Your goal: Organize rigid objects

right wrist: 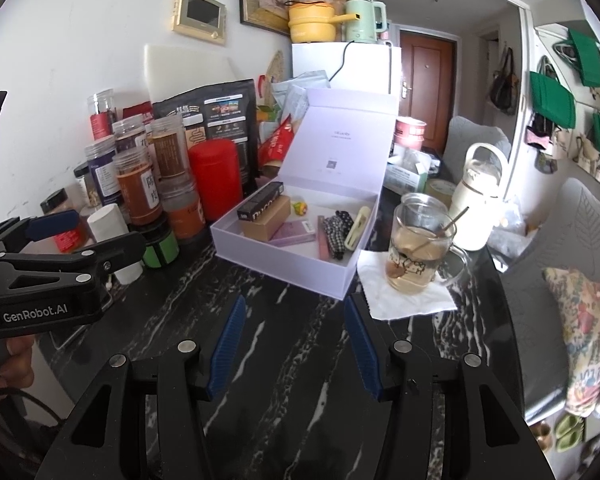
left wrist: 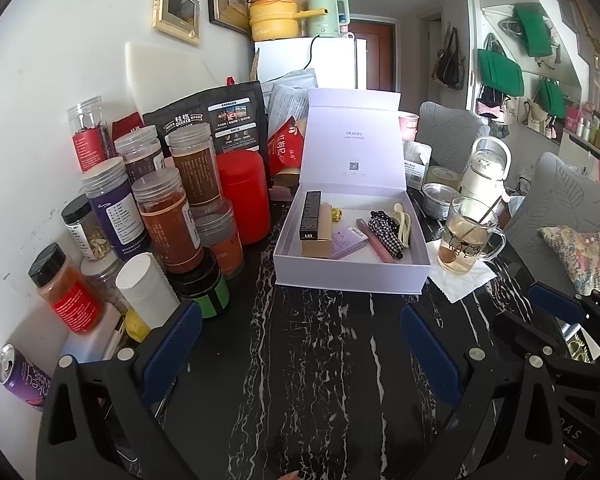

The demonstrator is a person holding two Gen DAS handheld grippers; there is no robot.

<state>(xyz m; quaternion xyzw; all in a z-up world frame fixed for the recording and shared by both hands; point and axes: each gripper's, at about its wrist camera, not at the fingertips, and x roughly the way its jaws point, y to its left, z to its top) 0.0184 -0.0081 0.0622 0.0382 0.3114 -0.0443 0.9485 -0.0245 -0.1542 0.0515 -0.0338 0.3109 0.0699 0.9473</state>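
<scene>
"GenRobot.AI" on left gripper [right wrist: 66, 240], "QUAKER" on black pouch [left wrist: 208, 120]

Lived-in home: fridge [left wrist: 308, 62] topped with kettle [left wrist: 326, 14], hanging bags [left wrist: 500, 72], front door [right wrist: 426, 80].

Small daylit room, white walls.
Brown wooden door [right wrist: 426, 80] at twelve o'clock; white fridge [right wrist: 344, 64] beside it.

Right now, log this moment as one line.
left gripper: open, empty | right gripper: open, empty | white box: lid up, items inside
</scene>
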